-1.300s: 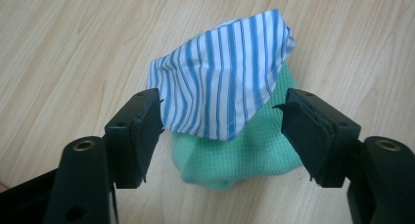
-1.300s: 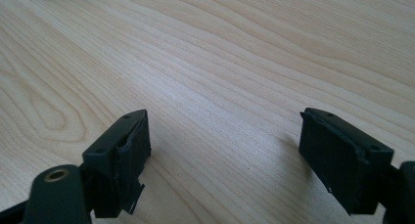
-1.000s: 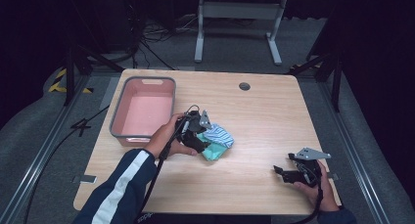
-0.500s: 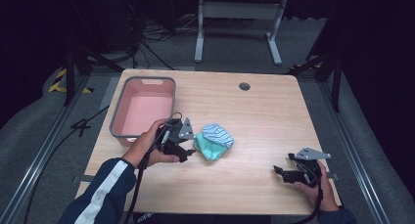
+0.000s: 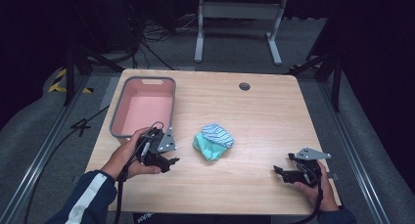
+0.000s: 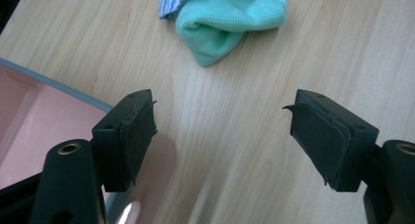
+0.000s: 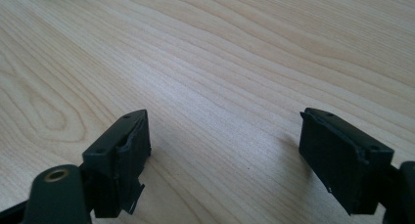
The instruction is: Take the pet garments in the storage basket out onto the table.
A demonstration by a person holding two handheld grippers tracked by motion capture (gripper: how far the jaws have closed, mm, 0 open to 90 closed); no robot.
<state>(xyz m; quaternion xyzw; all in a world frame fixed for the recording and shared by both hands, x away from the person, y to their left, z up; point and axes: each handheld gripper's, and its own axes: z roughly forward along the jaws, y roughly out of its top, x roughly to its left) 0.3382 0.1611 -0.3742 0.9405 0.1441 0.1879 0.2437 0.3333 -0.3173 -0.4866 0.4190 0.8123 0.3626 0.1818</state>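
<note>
Cloth bundle (image 5: 213, 141) sits folded mid-table, bin (image 5: 143, 108) at 10 o'clock empty, left gripper (image 5: 169, 161) and right gripper (image 5: 280, 171) both gaping, holding nothing.

The left gripper (image 5: 169, 160) has moved away from the folded cloth (image 5: 213, 141), toward the pink bin (image 5: 145, 108), empty.
</note>
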